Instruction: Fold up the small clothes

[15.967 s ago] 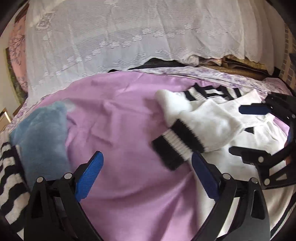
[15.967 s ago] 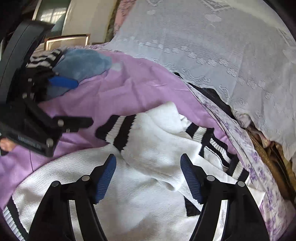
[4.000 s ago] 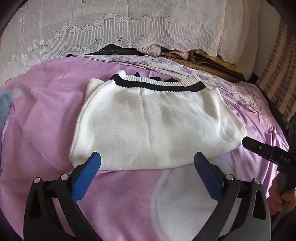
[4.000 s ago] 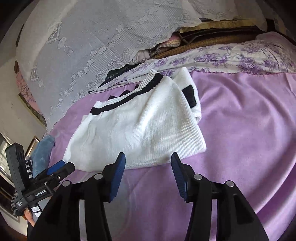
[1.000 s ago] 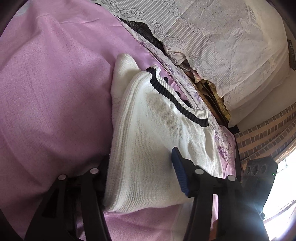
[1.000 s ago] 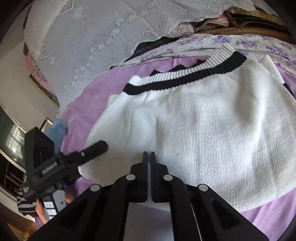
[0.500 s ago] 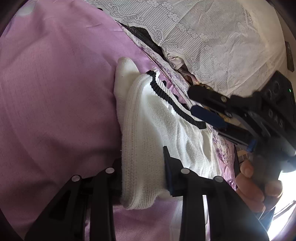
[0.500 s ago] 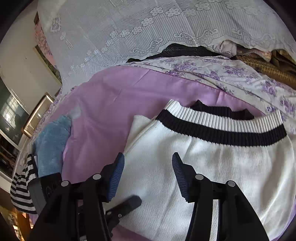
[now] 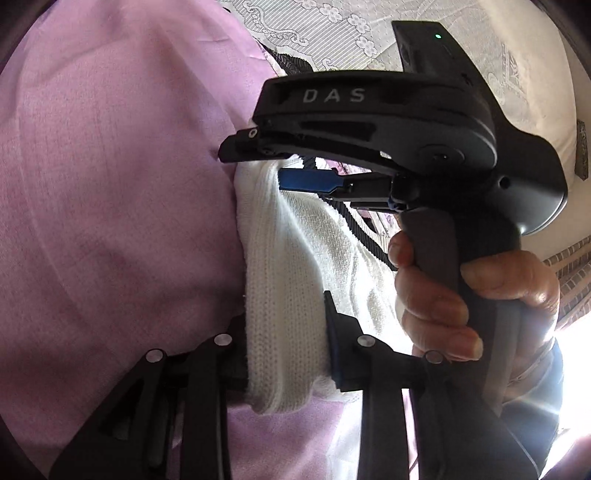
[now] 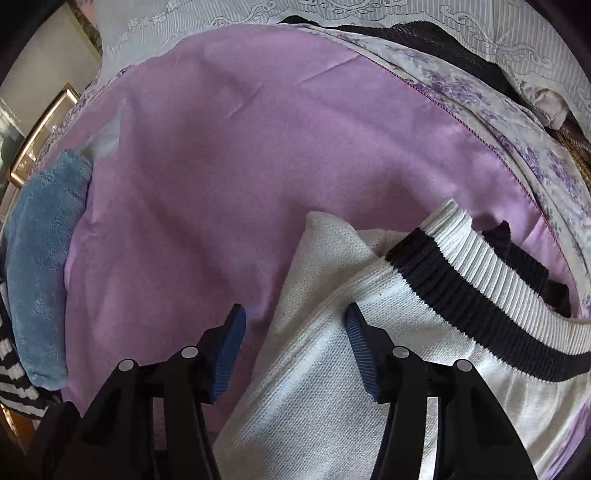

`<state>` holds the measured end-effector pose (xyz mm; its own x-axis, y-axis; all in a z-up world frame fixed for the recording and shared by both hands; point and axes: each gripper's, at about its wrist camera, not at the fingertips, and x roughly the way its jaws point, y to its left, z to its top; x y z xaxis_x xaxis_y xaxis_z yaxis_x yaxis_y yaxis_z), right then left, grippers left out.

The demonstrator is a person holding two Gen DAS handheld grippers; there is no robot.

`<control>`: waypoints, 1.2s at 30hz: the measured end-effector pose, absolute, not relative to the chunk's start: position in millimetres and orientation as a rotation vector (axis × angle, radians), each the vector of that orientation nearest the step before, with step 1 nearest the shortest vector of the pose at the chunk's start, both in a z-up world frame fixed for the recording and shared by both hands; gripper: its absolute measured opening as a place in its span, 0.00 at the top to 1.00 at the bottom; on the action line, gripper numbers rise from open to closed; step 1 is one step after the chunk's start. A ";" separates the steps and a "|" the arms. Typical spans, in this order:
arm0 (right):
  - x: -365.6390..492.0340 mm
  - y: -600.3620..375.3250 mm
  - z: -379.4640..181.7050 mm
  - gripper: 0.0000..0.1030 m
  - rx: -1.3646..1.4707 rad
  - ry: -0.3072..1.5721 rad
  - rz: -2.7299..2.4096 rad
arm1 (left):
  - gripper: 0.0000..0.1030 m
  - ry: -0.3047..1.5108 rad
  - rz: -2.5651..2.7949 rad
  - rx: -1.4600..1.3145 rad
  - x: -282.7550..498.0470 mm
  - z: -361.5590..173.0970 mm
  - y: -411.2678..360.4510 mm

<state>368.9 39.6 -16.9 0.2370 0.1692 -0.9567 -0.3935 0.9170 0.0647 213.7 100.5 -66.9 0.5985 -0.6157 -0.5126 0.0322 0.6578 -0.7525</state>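
A folded white knit sweater (image 10: 406, 350) with a black-and-white ribbed hem (image 10: 461, 291) lies on the purple bedspread (image 10: 258, 147). My left gripper (image 9: 286, 317) has its jaws closing on the sweater (image 9: 295, 240) at its near folded edge, and the pads squeeze the thick fold. My right gripper (image 10: 294, 314) points down over the corner beside the hem. Its jaws are closing, with the seamed edge between the pads and untouched. From the left wrist it shows as the right gripper (image 9: 251, 166), held by a hand (image 9: 461, 288) above the sweater's far end.
A blue fleece item (image 10: 40, 258) and a black-and-white striped garment (image 10: 11, 369) lie at the bed's left edge. A floral sheet (image 10: 517, 129) and white lace cover (image 10: 369, 11) border the far side. Bare purple bedspread (image 9: 110, 184) spreads left of the sweater.
The right gripper went from shut to open and swung across the sweater to its corner by the hem. The left gripper narrowed onto the sweater's near edge.
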 end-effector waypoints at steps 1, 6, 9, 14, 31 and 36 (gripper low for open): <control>367.2 41.4 -17.3 0.52 -0.235 1.274 0.377 | 0.74 0.853 -0.417 -0.755 212.6 -65.1 98.5; 359.4 40.9 -13.6 0.80 -0.268 1.232 0.321 | 0.74 0.855 -0.416 -0.744 211.0 -64.0 97.7; 352.3 22.3 -1.2 0.86 -0.182 1.196 0.352 | 0.74 0.838 -0.406 -0.692 208.3 -57.1 94.7; 335.3 -20.6 30.4 0.86 0.010 1.097 0.428 | 0.74 0.767 -0.400 -0.553 195.1 -34.8 78.5; 305.5 -178.9 70.2 0.86 0.468 0.840 0.599 | 0.76 0.691 -0.417 -0.231 174.7 24.7 -22.7; 295.8 -236.3 59.9 0.86 0.546 0.803 0.583 | 0.77 0.694 -0.436 -0.146 181.5 26.1 -71.8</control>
<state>295.8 -236.3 59.9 0.5582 0.6631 -0.4988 -0.2696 0.7135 0.6467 181.5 -71.8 26.1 0.6830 -0.4350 -0.5868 0.3393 0.9004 -0.2725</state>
